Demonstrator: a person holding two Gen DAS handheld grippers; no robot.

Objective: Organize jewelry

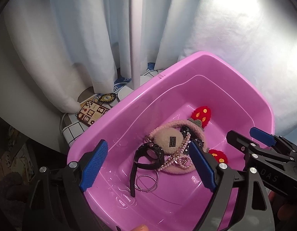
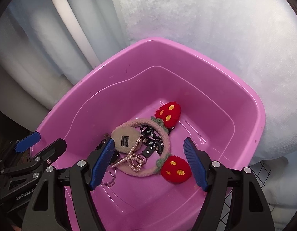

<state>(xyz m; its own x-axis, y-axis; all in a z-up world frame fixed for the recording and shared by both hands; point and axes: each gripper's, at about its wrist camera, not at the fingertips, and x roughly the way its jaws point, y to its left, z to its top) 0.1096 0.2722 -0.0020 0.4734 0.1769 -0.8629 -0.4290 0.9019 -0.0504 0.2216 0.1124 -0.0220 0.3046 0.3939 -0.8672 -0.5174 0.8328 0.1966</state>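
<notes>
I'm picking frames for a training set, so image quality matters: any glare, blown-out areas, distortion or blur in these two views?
Left wrist view: the white fabric backdrop is blown out at upper right; fisheye bends the pink plastic tub, corners are vignetted black, and wet-looking glints dot the tub floor. Right wrist view: softer, even light, the same barrel distortion; the pearl bead strand stays sharp.

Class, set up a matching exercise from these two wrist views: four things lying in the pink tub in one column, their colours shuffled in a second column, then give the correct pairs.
Things
1. wristwatch
2. bead necklace
3. strawberry pompoms
4. wire hoops

Colours
A. red with yellow spots
B. black
C. thin silver
D. pale pink pearl

Pairs: 1-B, 2-D, 3-A, 4-C

All four lie on the floor of the tub.
</notes>
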